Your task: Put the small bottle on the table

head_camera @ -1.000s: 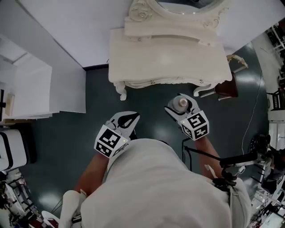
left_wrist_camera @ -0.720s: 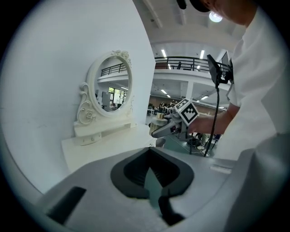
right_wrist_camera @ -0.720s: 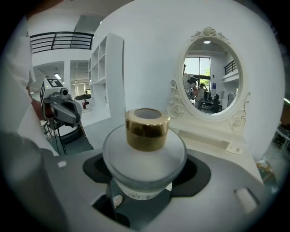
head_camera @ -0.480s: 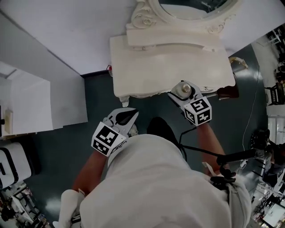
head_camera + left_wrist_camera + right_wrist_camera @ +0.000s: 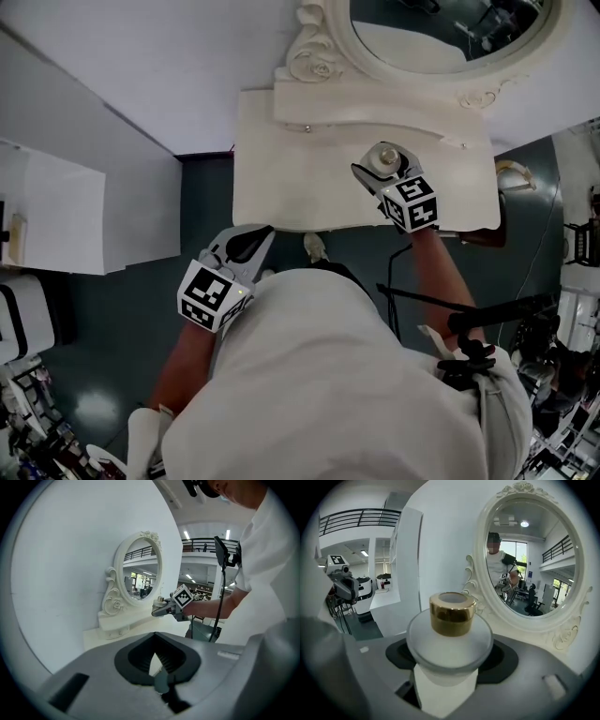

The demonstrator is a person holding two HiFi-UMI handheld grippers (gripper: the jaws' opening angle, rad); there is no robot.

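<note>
Between right tongs (image 5: 382, 165), small bottle (image 5: 450, 637)

**No legible writing**

We find no words, numbers or brand names to read. The only printed marks are black-and-white square patterns on the left cube (image 5: 208, 295), lower left, and the right cube (image 5: 412, 203), upper centre.

An oval mirror (image 5: 441, 37) in a carved white frame stands far, against a white wall (image 5: 141, 66). A white cabinet (image 5: 56, 220) is at the left on the dark floor (image 5: 202, 211). A chair (image 5: 511, 178) shows partly at the right.
</note>
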